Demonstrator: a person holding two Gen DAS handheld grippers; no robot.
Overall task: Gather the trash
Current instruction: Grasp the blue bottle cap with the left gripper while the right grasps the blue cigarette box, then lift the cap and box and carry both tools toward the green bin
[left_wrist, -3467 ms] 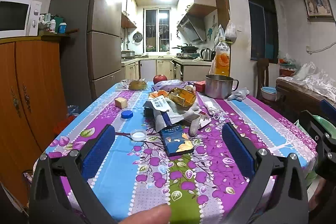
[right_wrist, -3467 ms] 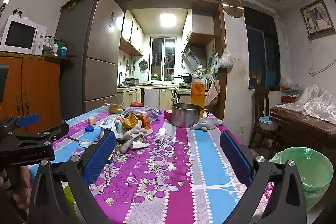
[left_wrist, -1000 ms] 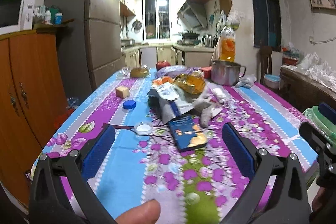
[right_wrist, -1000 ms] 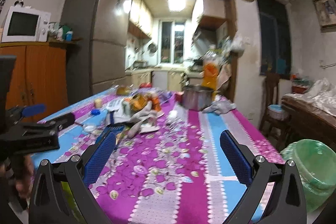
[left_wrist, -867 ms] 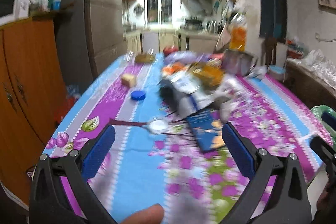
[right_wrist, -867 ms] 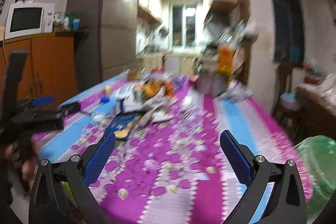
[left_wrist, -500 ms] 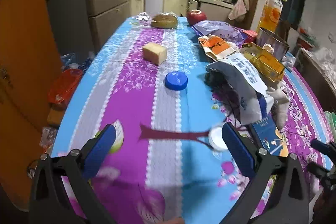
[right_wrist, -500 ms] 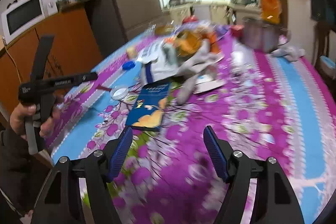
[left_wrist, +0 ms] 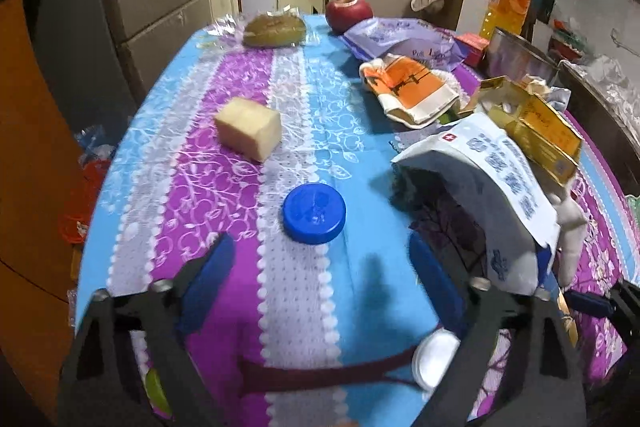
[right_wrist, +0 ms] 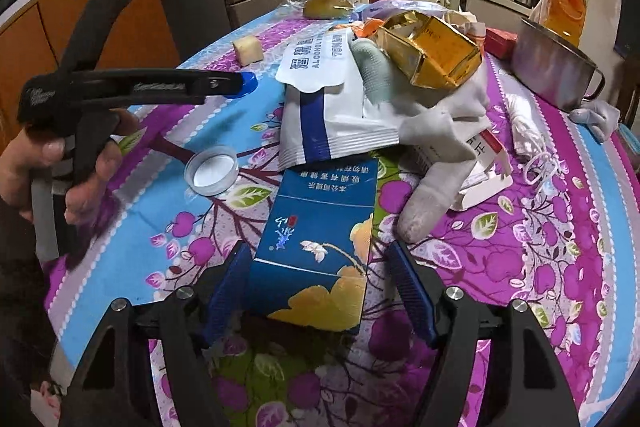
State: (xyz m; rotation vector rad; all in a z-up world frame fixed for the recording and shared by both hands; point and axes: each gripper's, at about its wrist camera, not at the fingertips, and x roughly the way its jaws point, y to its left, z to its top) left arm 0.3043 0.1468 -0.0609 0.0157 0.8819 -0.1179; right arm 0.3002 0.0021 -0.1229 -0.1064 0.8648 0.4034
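Both pairs of jaws stand apart: the right gripper [right_wrist: 318,287] straddles the near end of a blue cigarette box [right_wrist: 320,247] on the floral tablecloth [right_wrist: 540,267] without clamping it, and the left gripper [left_wrist: 318,275] hovers just short of a blue bottle cap [left_wrist: 314,213]. Whether the box or the steel pot [right_wrist: 554,67] holds anything cannot be told. Only the right view shows the left hand [right_wrist: 60,163] and the white cap [right_wrist: 211,169] unobstructed.

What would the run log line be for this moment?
left tool: open, nearing blue cap | right tool: open, straddling blue box | nothing lifted
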